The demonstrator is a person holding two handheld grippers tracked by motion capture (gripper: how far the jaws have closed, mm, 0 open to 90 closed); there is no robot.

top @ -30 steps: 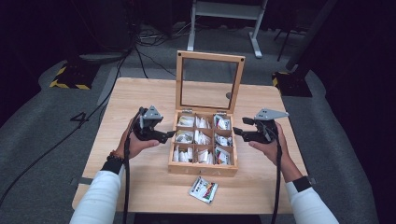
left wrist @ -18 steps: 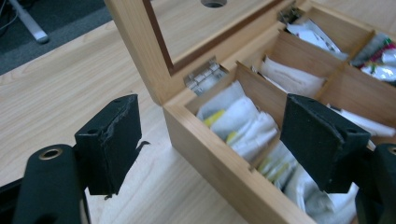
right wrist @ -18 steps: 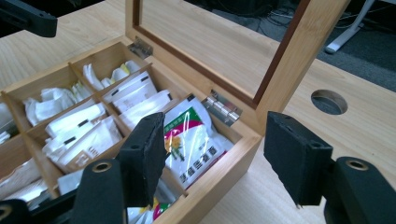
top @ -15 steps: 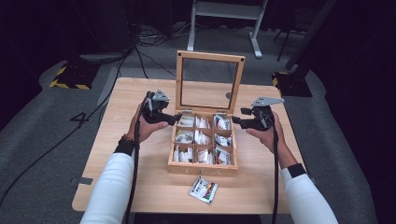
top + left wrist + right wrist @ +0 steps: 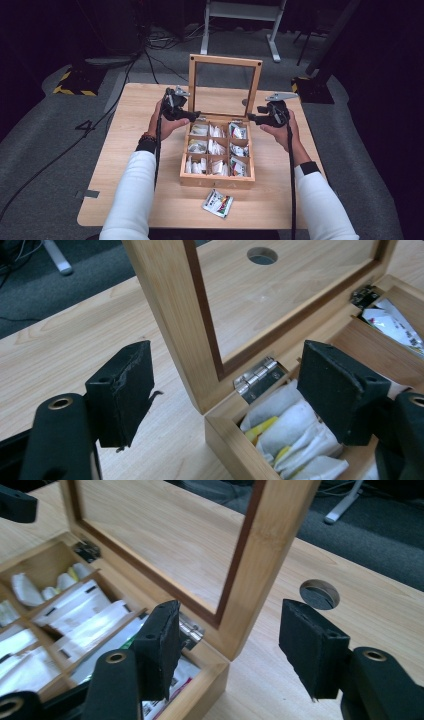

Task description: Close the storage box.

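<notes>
A wooden tea box (image 5: pixel 217 181) stands mid-table, its compartments full of tea bags (image 5: pixel 215 147). Its glass-framed lid (image 5: pixel 225 62) is upright. My left gripper (image 5: pixel 192 116) is at the lid's lower left corner. In the left gripper view that gripper (image 5: pixel 225 360) is open, its jaws on either side of the lid post (image 5: pixel 170 315) above a hinge (image 5: pixel 256 377), not touching it. My right gripper (image 5: pixel 250 119) is at the lower right corner. It (image 5: pixel 230 615) is open around the other post (image 5: pixel 260 555), its jaws have just been closing, and the pads stay clear of the wood.
A loose tea packet (image 5: pixel 218 203) lies in front of the box near the table's near edge. A round cable hole (image 5: pixel 319 594) sits in the tabletop behind the lid. A metal stand (image 5: pixel 240 10) and cables are on the floor beyond the table.
Both hands have moved away from the person, from beside the box's middle to its back corners at the foot of the lid.
</notes>
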